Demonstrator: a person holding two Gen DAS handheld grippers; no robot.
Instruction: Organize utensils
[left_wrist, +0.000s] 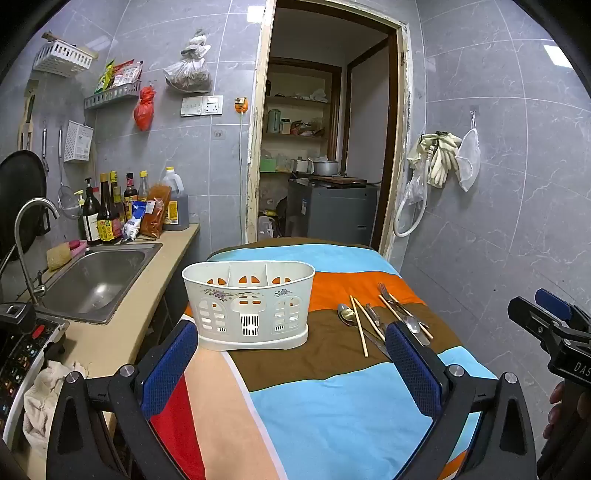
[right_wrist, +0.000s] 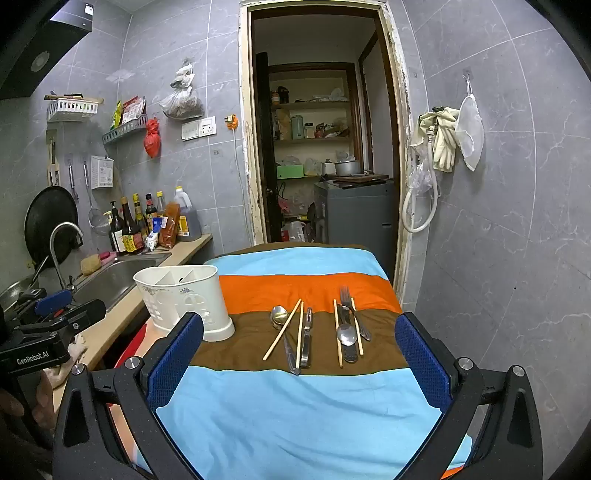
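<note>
The utensils (right_wrist: 314, 332) are lying mid-frame in the right wrist view, straight ahead of the right tool (right_wrist: 299, 354), long axes pointing away from it, on the striped cloth (right_wrist: 295, 413). The holder (right_wrist: 184, 302) is standing at left-centre. Both the right tool and the left tool (left_wrist: 291, 369) are spread wide, gripping nothing; the right one looks nearer.
</note>
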